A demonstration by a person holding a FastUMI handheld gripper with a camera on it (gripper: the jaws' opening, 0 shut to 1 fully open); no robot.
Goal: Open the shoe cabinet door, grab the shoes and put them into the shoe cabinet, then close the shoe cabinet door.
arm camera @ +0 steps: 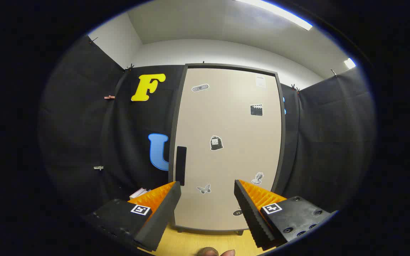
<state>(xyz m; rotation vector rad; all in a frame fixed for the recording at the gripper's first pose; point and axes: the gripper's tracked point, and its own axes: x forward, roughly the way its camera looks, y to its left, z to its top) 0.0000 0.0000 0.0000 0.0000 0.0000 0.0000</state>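
A tall beige shoe cabinet (226, 142) with a dark frame stands straight ahead, beyond my fingers, its door shut. Several small stickers dot the door. A black vertical handle (180, 165) sits at the door's left edge, just above my left fingertip. My gripper (207, 186) is open, its two orange-and-black fingers spread wide with nothing between them. The left finger (160, 209) and the right finger (258, 209) frame the lower part of the door. At the very bottom, below the fingers, a rounded dark-and-pink shape (214, 252) peeks up; I cannot tell what it is.
The cabinet stands on a light wooden floor (190, 243). Black cloth walls close in on the left and right. A small white-and-red object (139, 193) lies low at the left wall, behind my left finger.
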